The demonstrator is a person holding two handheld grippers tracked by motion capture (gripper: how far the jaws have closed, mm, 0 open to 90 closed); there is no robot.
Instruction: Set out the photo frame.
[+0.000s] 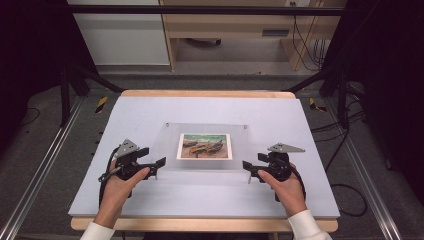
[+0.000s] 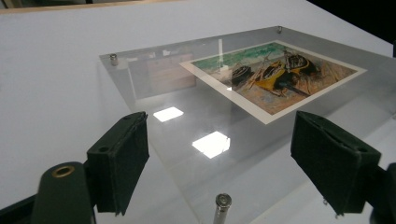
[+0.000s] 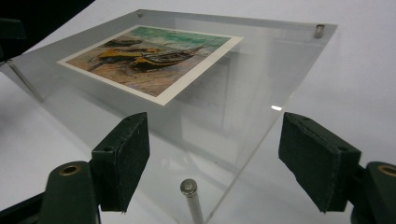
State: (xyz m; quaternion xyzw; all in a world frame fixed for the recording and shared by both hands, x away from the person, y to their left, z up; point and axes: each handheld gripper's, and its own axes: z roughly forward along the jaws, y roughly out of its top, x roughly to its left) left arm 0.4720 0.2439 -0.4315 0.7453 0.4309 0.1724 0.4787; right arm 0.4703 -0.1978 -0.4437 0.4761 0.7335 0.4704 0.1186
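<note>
A clear acrylic panel (image 1: 167,145) lies on the pale mat, with a print of beached boats (image 1: 205,146) under its middle. Small metal pins mark its corners, and the near edge seems to stand a little higher on thin pins. My left gripper (image 1: 154,157) is open at the near left corner. In the left gripper view that corner's pin (image 2: 222,205) stands between the black pads (image 2: 119,163), which do not touch it. My right gripper (image 1: 254,161) is open at the near right corner, its pin (image 3: 189,187) between the spread pads (image 3: 122,161).
The pale mat (image 1: 150,110) covers a wooden table (image 1: 210,93). Metal rails (image 1: 45,165) run along both sides on the floor. A cabinet (image 1: 125,35) and cables (image 1: 345,190) lie beyond the table edges.
</note>
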